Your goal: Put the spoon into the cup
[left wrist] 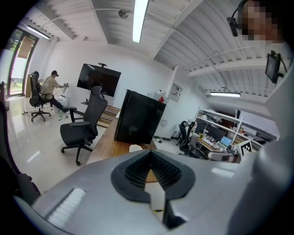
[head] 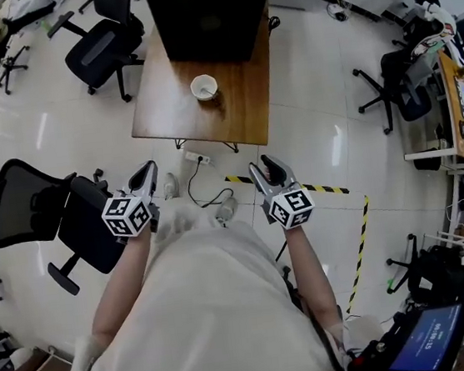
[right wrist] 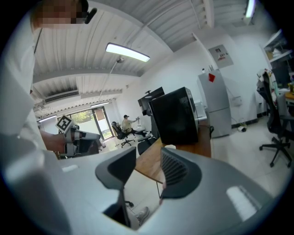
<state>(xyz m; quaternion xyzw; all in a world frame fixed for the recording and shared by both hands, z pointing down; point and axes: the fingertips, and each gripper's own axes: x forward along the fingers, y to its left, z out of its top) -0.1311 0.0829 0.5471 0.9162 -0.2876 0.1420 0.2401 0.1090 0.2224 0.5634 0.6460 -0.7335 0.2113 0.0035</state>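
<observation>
1. Standing ahead of both grippers, the wooden table [head: 167, 104] is the biggest thing. The head view shows most of its top; each gripper view catches only a slice.
2. The black box [head: 209, 11] sits on the table's far end and rises tall in both gripper views.
3. A black office chair [head: 102, 47] stands left of the table. The left gripper view shows it beside the table's edge, with a seated person far behind it whom the head view barely shows.
4. The left gripper [head: 148, 172] is held over the floor, well short of the table. Its own view shows the jaw tips meeting, with nothing caught between them.
5. The right gripper [head: 261, 167] is held level with it. Its own view shows the jaws apart, with only floor and table edge in the gap.
6. What seems to be the cup [head: 204, 86], small and white, stands on the table just in front of the box, well apart from both grippers. The spoon cannot be made out in any view.
</observation>
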